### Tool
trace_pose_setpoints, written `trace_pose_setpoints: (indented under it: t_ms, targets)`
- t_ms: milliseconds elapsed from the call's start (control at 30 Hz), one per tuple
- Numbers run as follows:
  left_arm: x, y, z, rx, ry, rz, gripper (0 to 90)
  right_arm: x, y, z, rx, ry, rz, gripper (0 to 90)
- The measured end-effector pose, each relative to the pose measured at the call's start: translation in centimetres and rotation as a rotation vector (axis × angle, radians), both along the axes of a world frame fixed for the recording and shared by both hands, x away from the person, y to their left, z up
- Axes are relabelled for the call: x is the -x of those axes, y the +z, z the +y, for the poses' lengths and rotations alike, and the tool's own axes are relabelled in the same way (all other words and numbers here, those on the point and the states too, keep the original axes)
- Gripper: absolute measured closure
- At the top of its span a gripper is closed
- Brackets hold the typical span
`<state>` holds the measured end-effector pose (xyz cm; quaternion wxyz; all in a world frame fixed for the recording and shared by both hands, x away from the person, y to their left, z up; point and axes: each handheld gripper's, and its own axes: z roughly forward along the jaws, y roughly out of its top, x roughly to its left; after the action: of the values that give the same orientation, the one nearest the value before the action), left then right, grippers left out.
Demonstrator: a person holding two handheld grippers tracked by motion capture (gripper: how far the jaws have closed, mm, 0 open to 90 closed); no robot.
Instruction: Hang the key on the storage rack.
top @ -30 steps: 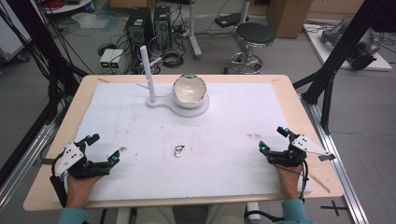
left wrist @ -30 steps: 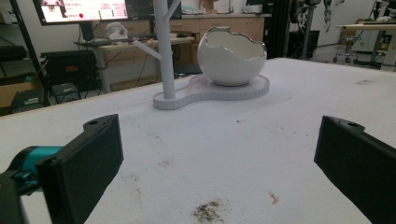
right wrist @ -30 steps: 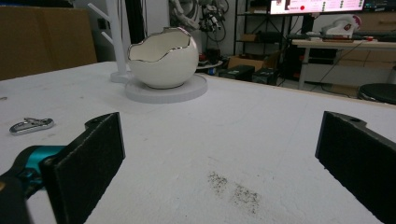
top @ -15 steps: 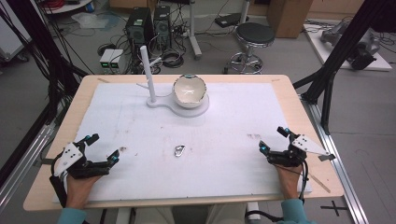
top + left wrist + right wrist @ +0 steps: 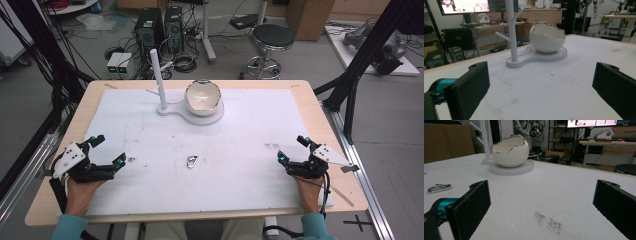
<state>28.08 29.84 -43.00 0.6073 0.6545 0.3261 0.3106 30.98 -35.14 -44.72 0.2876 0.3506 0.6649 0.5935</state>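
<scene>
We are holding the left gripper (image 5: 107, 150) with its two flat black jaws spread wide and nothing between them, resting low at the near left of the white matte sheet (image 5: 240, 150) that is covering the pale wooden table (image 5: 330, 135). The jaws are looking like blocky plastic slabs with teal fittings at their roots, and a grey three-cornered plate is sitting on top of the tool. Our left hand (image 5: 80, 192) is gripping it from behind, forearm coming in from the near edge, jaws pointing toward the middle of the table.

We are holding the right gripper (image 5: 292, 149) the same way at the near right, jaws equally wide and empty, our right hand (image 5: 307, 187) behind it and a black cable trailing down past the wrist.

The small shiny metal clip (image 5: 191, 161) is lying flat on the sheet between the two grippers, well apart from both; in the right gripper view it (image 5: 439, 188) is showing as a slim chrome loop at the far left.

Farther out, a glossy white egg-shaped bowl with a jagged silver-trimmed rim (image 5: 547, 37) is sitting on a flat white base (image 5: 534, 58), beside a smooth white branched stand (image 5: 510, 27) rising from the same base. Faint grey smudges are marking the sheet's rough surface.
</scene>
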Motion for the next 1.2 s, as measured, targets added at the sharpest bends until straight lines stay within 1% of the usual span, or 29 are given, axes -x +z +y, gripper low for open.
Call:
trace_pose_setpoints:
  t_ms: [33, 67, 100, 133, 167, 200, 233, 267, 300, 367, 433, 467, 500, 533, 567, 600, 667, 700, 833, 900, 967, 1000, 1033, 1100, 1133, 1167, 1200]
  targets:
    - [-0.2, 0.4, 0.0, -0.004, -0.014, 0.001, 1.7, 0.0, 0.0, 0.0, 0.0, -0.001, 0.001, 0.6]
    - [-0.5, 0.9, -0.1, -0.017, -0.022, 0.005, 1.7, 0.0, 0.0, 0.0, -0.001, 0.0, 0.002, 0.6]
    - [-1.0, 1.9, -0.4, -0.066, -0.044, 0.014, 1.7, 0.0, 0.0, 0.0, -0.001, -0.001, 0.001, 0.6]
    - [-1.0, 1.9, -0.4, -0.066, -0.044, 0.014, 1.7, 0.0, 0.0, 0.0, -0.001, -0.001, 0.0, 0.6]
    - [-1.3, 2.4, -0.6, -0.091, -0.061, 0.014, 1.7, 0.0, 0.0, 0.0, -0.001, -0.001, 0.0, 0.6]
    - [-1.5, 3.0, -0.8, -0.099, -0.079, 0.01, 1.7, 0.0, 0.0, 0.0, -0.001, -0.002, -0.001, 0.6]
    - [-1.8, 3.5, -0.9, -0.095, -0.104, 0.01, 1.7, 0.0, 0.0, 0.0, -0.005, -0.002, 0.0, 0.6]
    - [-2.1, 4.1, -1.0, -0.087, -0.131, 0.021, 1.7, 0.0, 0.0, 0.0, -0.005, -0.002, 0.0, 0.6]
    - [-2.6, 4.8, -1.2, -0.094, -0.153, 0.035, 1.7, 0.0, 0.0, 0.0, -0.006, -0.002, 0.002, 0.6]
    - [-3.1, 5.7, -1.6, -0.122, -0.187, 0.04, 1.7, 0.0, 0.0, 0.0, -0.006, -0.001, 0.002, 0.6]
    - [-3.7, 6.7, -2.2, -0.148, -0.23, 0.058, 1.7, 0.0, 0.0, 0.0, -0.005, 0.0, 0.001, 0.6]
    - [-3.9, 7.2, -2.6, -0.168, -0.255, 0.068, 1.7, 0.0, 0.0, 0.0, -0.006, -0.001, 0.002, 0.6]
    - [-4.2, 7.8, -3.2, -0.2, -0.279, 0.071, 1.7, 0.0, 0.0, 0.0, -0.006, -0.001, 0.002, 0.6]
    - [-4.4, 8.2, -3.5, -0.222, -0.295, 0.073, 1.7, 0.0, 0.0, 0.0, -0.006, -0.001, 0.002, 0.6]
    - [-4.6, 8.6, -4.0, -0.239, -0.314, 0.077, 1.7, 0.0, 0.0, 0.0, -0.006, -0.001, 0.001, 0.6]
    - [-4.8, 9.0, -4.4, -0.248, -0.332, 0.09, 1.7, 0.0, 0.0, 0.0, -0.005, -0.001, 0.0, 0.6]
    - [-5.3, 9.6, -5.4, -0.287, -0.355, 0.107, 1.7, 0.0, 0.0, 0.0, -0.005, -0.002, 0.0, 0.6]
    - [-5.6, 9.8, -5.8, -0.298, -0.366, 0.117, 1.7, 0.0, 0.0, 0.0, -0.005, -0.002, 0.0, 0.6]
    - [-6.4, 10.4, -7.7, -0.369, -0.397, 0.138, 1.7, 0.0, 0.0, 0.0, -0.007, -0.002, 0.003, 0.6]
    - [-6.8, 10.5, -8.7, -0.393, -0.411, 0.147, 1.7, 0.0, 0.0, 0.0, -0.007, -0.001, 0.002, 0.6]
    - [-7.2, 10.5, -9.8, -0.412, -0.435, 0.166, 1.7, 0.0, 0.0, 0.0, -0.006, -0.003, 0.001, 0.6]
    - [-7.4, 10.5, -10.4, -0.435, -0.446, 0.171, 1.7, 0.0, 0.0, 0.0, -0.006, -0.002, 0.002, 0.6]
    - [-7.5, 10.4, -10.8, -0.444, -0.452, 0.174, 1.7, 0.0, 0.0, 0.0, -0.005, -0.003, 0.0, 0.6]
    - [-7.8, 10.2, -11.8, -0.463, -0.468, 0.196, 1.7, 0.0, 0.0, 0.0, -0.007, -0.002, 0.001, 0.6]
    - [-8.1, 9.8, -12.6, -0.49, -0.484, 0.207, 1.7, 0.0, 0.0, 0.0, -0.005, -0.002, 0.0, 0.6]
    - [-8.1, 9.8, -12.6, -0.49, -0.484, 0.207, 1.8, 0.0, 0.0, 0.0, -0.005, -0.002, 0.0, 0.6]
    - [-8.3, 9.2, -13.5, -0.508, -0.499, 0.225, 1.7, 0.0, 0.0, 0.0, -0.006, -0.003, 0.001, 0.6]
